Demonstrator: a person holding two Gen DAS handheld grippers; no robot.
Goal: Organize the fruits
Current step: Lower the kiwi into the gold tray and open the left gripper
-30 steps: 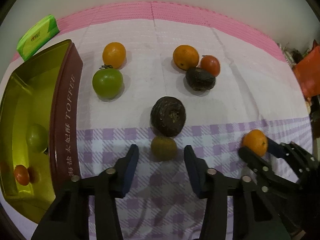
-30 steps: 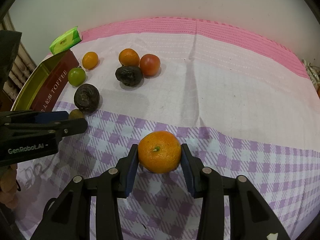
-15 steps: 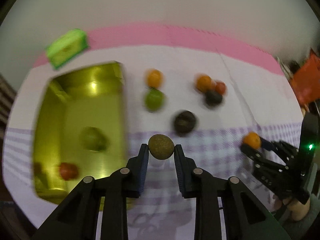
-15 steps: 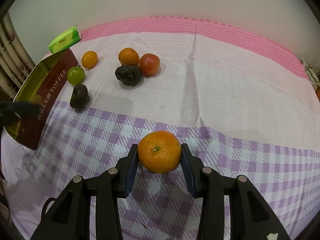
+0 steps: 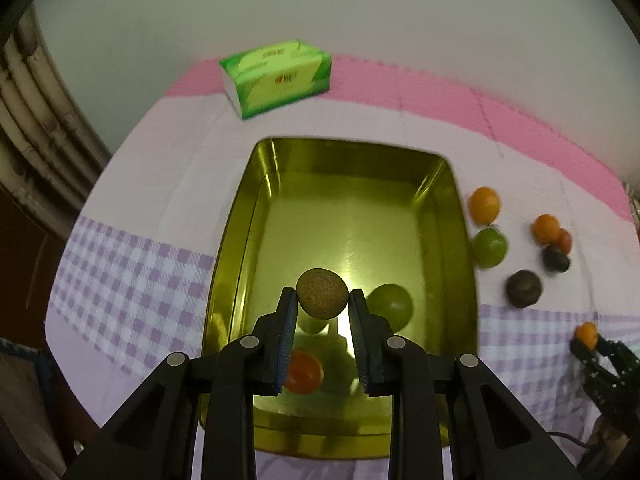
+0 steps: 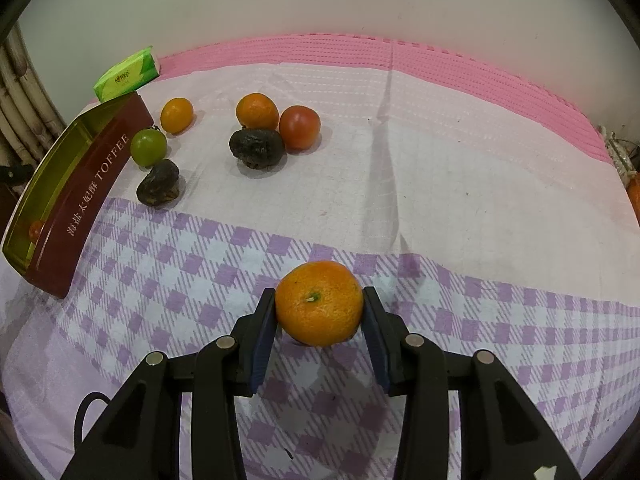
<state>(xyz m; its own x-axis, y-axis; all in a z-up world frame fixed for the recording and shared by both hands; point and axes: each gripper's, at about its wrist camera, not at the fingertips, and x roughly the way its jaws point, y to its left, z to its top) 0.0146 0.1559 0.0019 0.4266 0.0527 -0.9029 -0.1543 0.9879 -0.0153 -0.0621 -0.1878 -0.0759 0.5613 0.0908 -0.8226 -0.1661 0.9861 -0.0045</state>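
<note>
Brown fruit (image 5: 322, 293) pinched in left claw (image 5: 322, 312).

**Soft indoor light, tin glare, motion blur in left view**

Left wrist view: dim-ish, greenish cast, whole frame slightly smeared. Tissue box (image 5: 276, 76) and loose fruits at right have soft edges. Strong glare patch on the floor of the gold tin (image 5: 448, 216), brightest behind the held brown fruit (image 5: 322, 298); the tin's walls mirror the light.

Right wrist view: brighter and sharp, even overhead light. Short soft shadows under the tomato (image 6: 299, 126) and dark fruit (image 6: 257, 147). The held orange (image 6: 319, 308) is crisp, with a faint shadow on the cloth (image 6: 440, 184).

Both views: heavy fisheye bending, black vignette in the corners.
</note>
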